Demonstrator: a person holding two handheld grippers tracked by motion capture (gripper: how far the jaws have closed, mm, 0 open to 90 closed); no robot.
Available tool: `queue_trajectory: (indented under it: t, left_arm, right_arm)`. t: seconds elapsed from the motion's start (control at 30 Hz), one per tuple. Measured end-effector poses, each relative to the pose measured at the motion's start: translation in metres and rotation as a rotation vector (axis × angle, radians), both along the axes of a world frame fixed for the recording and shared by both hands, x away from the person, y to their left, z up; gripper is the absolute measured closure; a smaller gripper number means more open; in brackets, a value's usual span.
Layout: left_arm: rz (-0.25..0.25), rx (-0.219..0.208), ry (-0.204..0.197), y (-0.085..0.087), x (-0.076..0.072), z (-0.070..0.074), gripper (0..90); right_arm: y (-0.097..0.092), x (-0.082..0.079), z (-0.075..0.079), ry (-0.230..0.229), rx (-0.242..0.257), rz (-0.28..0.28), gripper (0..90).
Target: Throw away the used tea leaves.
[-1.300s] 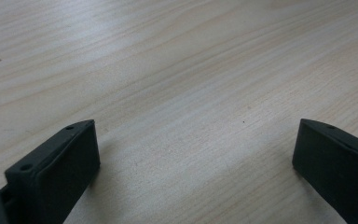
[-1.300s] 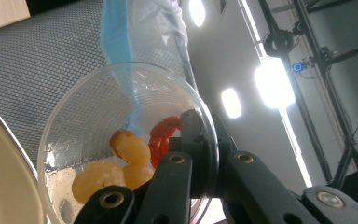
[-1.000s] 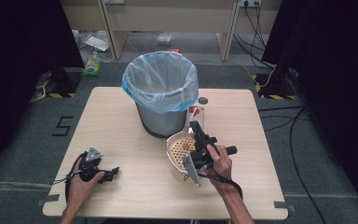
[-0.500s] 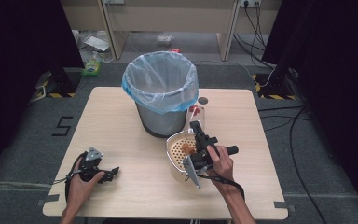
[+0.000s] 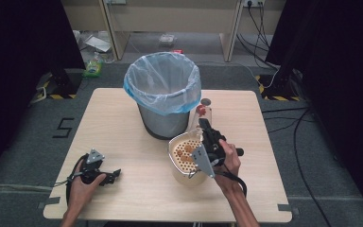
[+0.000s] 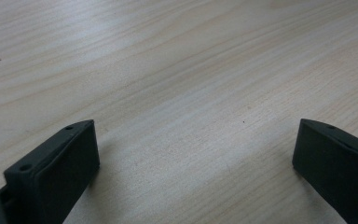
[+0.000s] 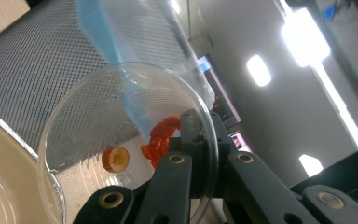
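My right gripper (image 5: 203,125) is shut on the rim of a clear glass cup (image 5: 203,113), which is tilted beside the bin. In the right gripper view, the cup (image 7: 121,140) holds red bits and an orange slice (image 7: 115,158), with my right gripper (image 7: 199,140) clamped on its edge. Just below it on the table stands a cream strainer bowl (image 5: 184,153) with orange-brown pieces in it; its rim (image 7: 0,130) appears at the lower left. My left gripper (image 5: 108,175) rests open near the table's front left, its jaws (image 6: 196,154) wide apart over bare wood.
A grey mesh bin (image 5: 163,120) lined with a blue bag (image 5: 163,85) stands at the table's middle back, close to the cup. A small round disc (image 5: 206,101) lies right of the bin. Cables and floor clutter surround the table (image 5: 123,118).
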State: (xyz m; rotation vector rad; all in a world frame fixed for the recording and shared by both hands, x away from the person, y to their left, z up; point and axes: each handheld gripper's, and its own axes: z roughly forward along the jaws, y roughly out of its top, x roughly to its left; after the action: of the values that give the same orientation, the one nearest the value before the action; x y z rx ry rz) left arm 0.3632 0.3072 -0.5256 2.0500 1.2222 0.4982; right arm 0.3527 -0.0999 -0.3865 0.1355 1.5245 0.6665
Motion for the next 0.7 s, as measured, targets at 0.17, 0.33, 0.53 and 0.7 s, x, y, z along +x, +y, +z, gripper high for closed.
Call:
queue_trajectory:
  t: [0.17,0.33,0.53,0.7]
  left_arm:
    - [0.0,0.001,0.001,0.0,0.0,0.0,0.0]
    - [0.0,0.0,0.001,0.0,0.0,0.0,0.0]
    - [0.0,0.0,0.001,0.0,0.0,0.0,0.0]
    - [-0.001,0.0,0.001,0.0,0.0,0.0,0.0]
  right_arm:
    - [-0.011,0.008,0.01,0.14,0.147,0.0,90.0]
    - [-0.022,0.019,0.018,0.27,0.27,0.001,89.8]
    - [-0.037,0.036,0.031,0.402,0.375,-0.004,89.8]
    - [-0.049,0.05,0.044,0.488,0.435,-0.012,89.6]
